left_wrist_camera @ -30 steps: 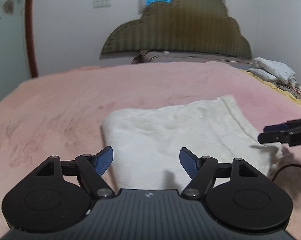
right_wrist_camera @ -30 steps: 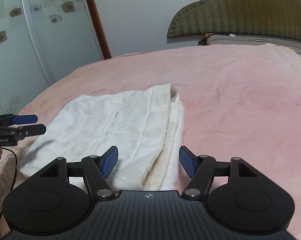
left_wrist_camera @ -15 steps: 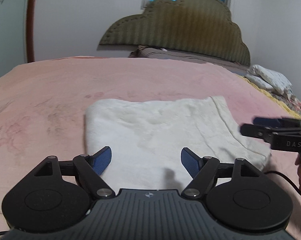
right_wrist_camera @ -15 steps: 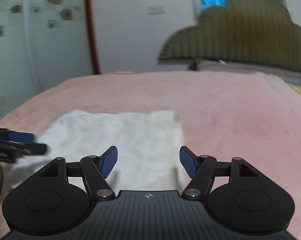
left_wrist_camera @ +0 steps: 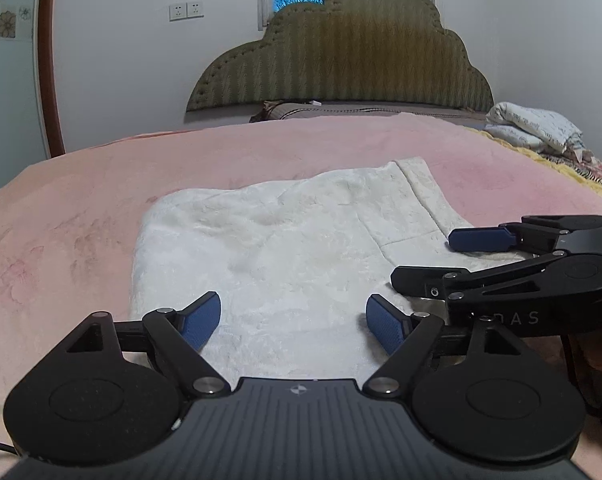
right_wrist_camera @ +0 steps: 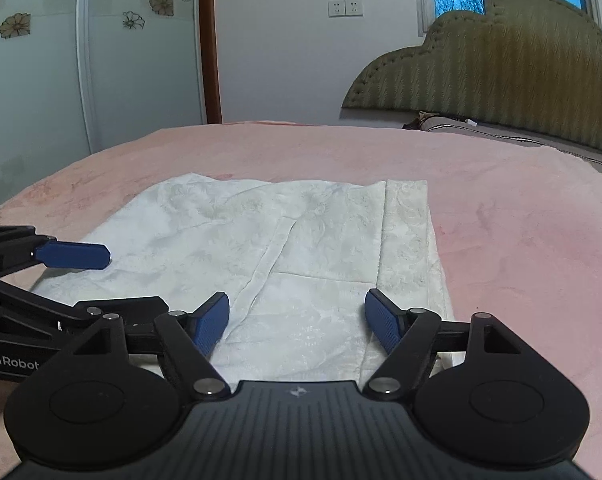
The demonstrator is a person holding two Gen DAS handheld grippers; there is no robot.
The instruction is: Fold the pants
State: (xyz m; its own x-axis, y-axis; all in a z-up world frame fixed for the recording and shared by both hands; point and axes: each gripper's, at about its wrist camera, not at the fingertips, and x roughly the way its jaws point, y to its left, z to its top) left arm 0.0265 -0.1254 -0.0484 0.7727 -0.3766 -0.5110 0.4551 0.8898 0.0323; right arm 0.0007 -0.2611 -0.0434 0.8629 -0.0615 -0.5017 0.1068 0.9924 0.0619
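two open grippers hang side by side over the near edge of folded white pants on a pink bed.

nearest, the left gripper (left_wrist_camera: 293,322) has its blue pads spread wide, holding nothing. the pants (left_wrist_camera: 285,248) lie directly ahead of it and just below, their near edge passing under the gap between the pads. just to its right, the right gripper (right_wrist_camera: 297,322) is equally wide and empty, with the same cloth straight ahead. each gripper shows in the other's view, its fingers pointing inward across the near corners of the cloth.

the pants are already folded into a thick, roughly rectangular pad. judged from both views, the long axis runs left to right across the grippers, not away from them. the folded, rounded edge lies ahead and left of the left gripper; a narrow hem-like band (right_wrist_camera: 407,232) lies ahead and right of the right gripper. each gripper is closest to its own near corner, so a further fold would probably start from those corners, either away from the grippers or end over end.

beyond the pants, the bed (left_wrist_camera: 81,208) stretches on to an olive headboard (left_wrist_camera: 341,52).
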